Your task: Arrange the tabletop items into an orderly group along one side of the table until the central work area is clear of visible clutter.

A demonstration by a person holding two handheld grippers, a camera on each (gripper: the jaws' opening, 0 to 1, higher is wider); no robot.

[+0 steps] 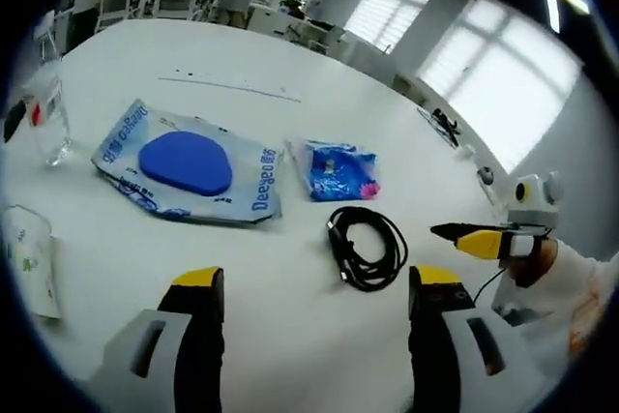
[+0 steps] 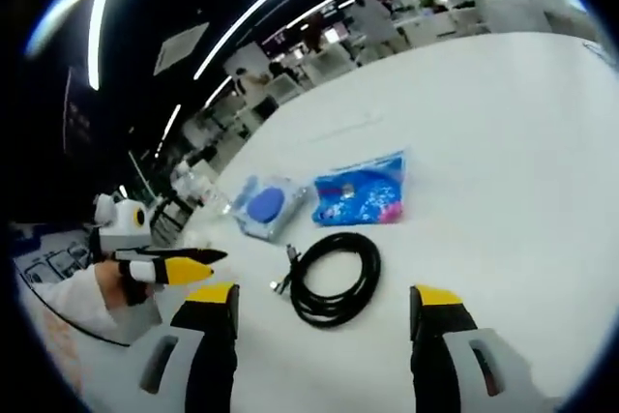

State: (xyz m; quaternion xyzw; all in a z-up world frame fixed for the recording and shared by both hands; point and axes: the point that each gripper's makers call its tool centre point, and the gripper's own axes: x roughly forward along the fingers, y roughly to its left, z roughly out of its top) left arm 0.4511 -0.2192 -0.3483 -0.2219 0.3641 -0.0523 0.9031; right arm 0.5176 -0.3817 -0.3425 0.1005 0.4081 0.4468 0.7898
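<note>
On the white table (image 1: 290, 55) lie a coiled black cable (image 1: 366, 247), a small blue printed packet (image 1: 338, 171) and a pale blue wipes pack with a round blue lid (image 1: 189, 166). My left gripper (image 1: 317, 282) is open just short of the cable, with nothing between its jaws. My right gripper (image 1: 464, 236) comes in from the right, side-on, near the table's edge. In the right gripper view, my right gripper (image 2: 324, 297) is open in front of the cable (image 2: 334, 278). Beyond it lie the blue packet (image 2: 363, 195) and the wipes pack (image 2: 266, 205). The left gripper (image 2: 179, 266) is at the left.
A clear plastic bottle (image 1: 48, 113) stands at the table's far left. A white packet (image 1: 29, 258) lies near the left edge. The table's right edge (image 1: 455, 157) runs past windows. Desks and people stand far behind.
</note>
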